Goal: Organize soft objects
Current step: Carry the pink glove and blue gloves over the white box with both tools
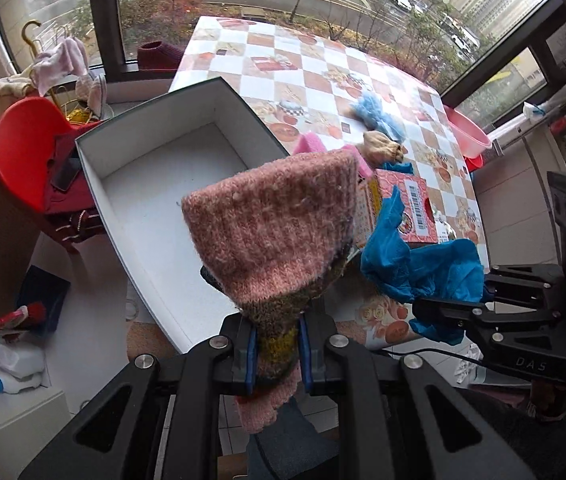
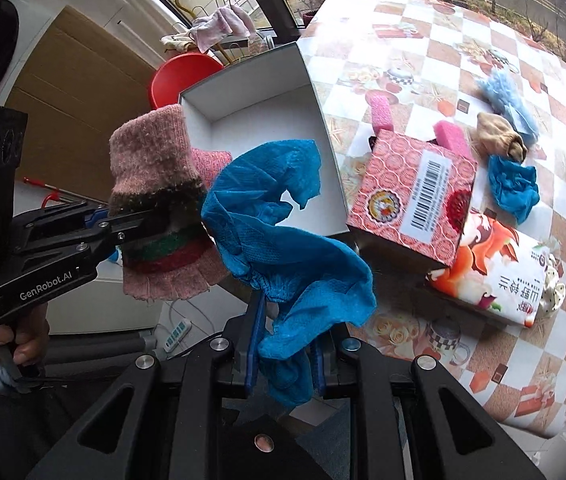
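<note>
Above the near edge of the checkered table (image 2: 423, 24), the left gripper (image 1: 277, 354) has its jaws closed tight on a pink knit glove (image 1: 279, 232), which sticks up in front of the open white box (image 1: 163, 168). Just beside it, the right gripper (image 2: 285, 360) has its jaws closed on a crumpled blue cover (image 2: 283, 248). A pink patterned box (image 2: 411, 196) sits on the table next to the white box. Farther back lie a second blue cover (image 2: 513, 190), a tan sock (image 2: 501, 134) and a fluffy light blue thing (image 2: 509, 98).
</note>
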